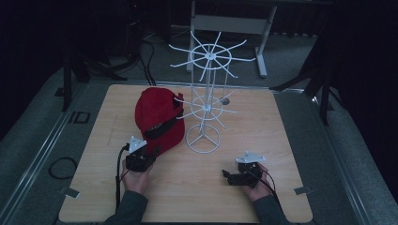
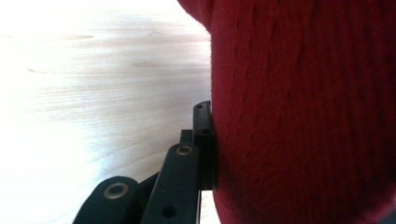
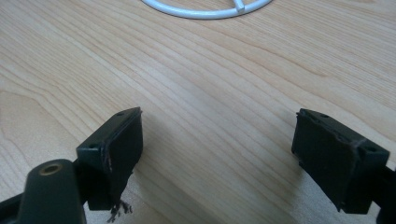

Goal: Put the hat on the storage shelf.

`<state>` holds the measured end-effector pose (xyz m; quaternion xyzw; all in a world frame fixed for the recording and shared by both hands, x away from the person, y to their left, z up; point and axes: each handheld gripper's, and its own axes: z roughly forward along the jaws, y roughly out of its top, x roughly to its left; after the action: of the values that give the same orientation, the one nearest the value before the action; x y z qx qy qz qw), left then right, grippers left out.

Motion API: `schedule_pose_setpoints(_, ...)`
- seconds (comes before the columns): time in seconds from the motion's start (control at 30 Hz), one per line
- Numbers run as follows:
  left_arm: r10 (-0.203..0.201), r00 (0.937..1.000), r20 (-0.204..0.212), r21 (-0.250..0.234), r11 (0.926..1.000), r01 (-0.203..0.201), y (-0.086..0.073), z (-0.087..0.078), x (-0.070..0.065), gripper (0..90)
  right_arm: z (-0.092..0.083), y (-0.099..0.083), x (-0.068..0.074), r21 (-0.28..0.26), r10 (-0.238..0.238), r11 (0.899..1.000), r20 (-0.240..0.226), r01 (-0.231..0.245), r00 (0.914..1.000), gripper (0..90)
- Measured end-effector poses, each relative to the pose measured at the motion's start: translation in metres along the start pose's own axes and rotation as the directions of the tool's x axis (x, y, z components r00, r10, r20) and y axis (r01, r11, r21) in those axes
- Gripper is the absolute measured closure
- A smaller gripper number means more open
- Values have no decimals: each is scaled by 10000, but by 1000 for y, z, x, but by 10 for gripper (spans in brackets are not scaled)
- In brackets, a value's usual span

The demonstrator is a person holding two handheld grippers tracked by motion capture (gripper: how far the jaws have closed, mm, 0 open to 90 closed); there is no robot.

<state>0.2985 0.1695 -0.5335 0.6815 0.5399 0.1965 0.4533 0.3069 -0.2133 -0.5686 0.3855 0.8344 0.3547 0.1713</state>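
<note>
Left claw (image 1: 151,153) is shut tight on the near edge of the red cap (image 1: 158,117). In the left gripper view one black jaw is pressed flat vs. the red cloth (image 2: 303,116); the other jaw is hidden behind it. Cap sits on the counter (image 1: 263,140), left of middle, w/ a dark strap across it. Cap's right side is just beside the white wire rack (image 1: 206,93), which stands upright near the middle of the counter, w/ thin arms sticking out at 2 levels and a round ring base.

Right claw (image 3: 217,149) is wide apart, nothing btwn the jaws, just bare wood under it. It's low over the counter, near right, well apart from the cap. Rack's ring base (image 3: 205,11) is a bit farther off.
</note>
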Motion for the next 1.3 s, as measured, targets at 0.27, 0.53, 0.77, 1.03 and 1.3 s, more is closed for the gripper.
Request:
schedule_pose_setpoints(0.27, -37, 9994, -353, -213, 9998, 29, 9, -5, 7, 855, 0, 0, 0, 2, 3, 10000, 0, -3, 10000, 163)
schedule_pose_setpoints(0.53, -141, 9980, -609, -462, 9989, 113, 14, -12, 13, 855, 0, 0, 0, 2, 4, 10000, 0, -4, 10000, 163)
schedule_pose_setpoints(0.77, -196, 9972, -721, -640, 9978, 150, 18, -18, 17, 854, 0, 0, 0, 0, 0, 10000, 0, 0, 10000, 163)
schedule_pose_setpoints(1.03, -159, 9964, -833, -813, 9966, 91, 21, -24, 18, 854, 0, 0, 0, 2, 2, 10000, 0, -2, 10000, 163)
schedule_pose_setpoints(1.3, -115, 9959, -894, -981, 9952, 27, 27, -30, 18, 854, 0, 0, 0, 2, -1, 10000, 0, 1, 10000, 163)
